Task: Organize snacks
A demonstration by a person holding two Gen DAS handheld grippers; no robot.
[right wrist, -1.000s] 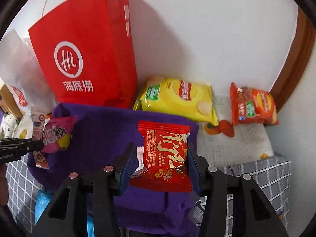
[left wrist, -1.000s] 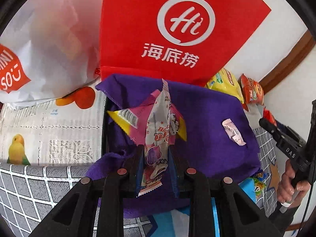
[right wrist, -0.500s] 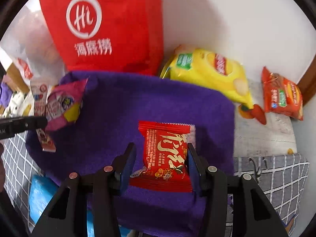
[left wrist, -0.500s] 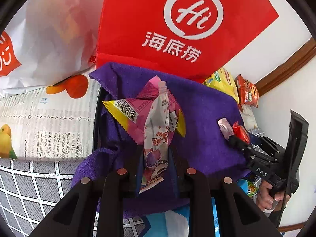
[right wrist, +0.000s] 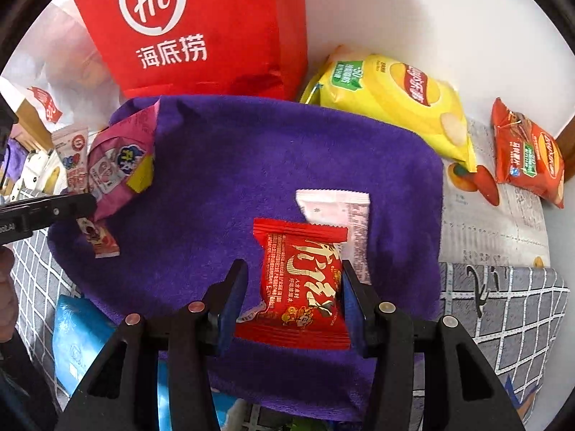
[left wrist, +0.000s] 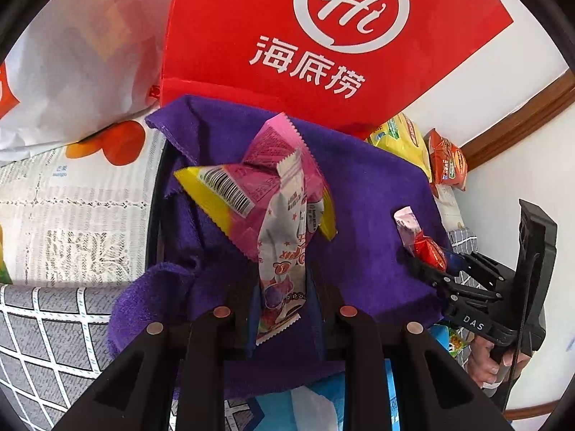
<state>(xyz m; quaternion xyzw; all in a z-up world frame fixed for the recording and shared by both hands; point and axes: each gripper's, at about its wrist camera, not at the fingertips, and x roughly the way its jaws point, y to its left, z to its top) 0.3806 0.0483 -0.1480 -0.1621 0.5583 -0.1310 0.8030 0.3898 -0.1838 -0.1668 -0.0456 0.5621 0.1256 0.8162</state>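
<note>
Left wrist: left gripper (left wrist: pixel 284 298) clamped tight on a white-and-pink snack packet (left wrist: pixel 287 251), a pink-yellow packet (left wrist: pixel 251 194) pinched along, both hanging over the purple cloth (left wrist: pixel 359 215). Right wrist: right gripper (right wrist: pixel 293 301) partly closed around the red snack packet (right wrist: pixel 305 283), low over the cloth beside a pale wrapper (right wrist: pixel 341 208). Lower flat, then release; leave gaps between packets.

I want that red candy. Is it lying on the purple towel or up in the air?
Cannot tell; the fingers grip the red candy above the purple towel.
</note>
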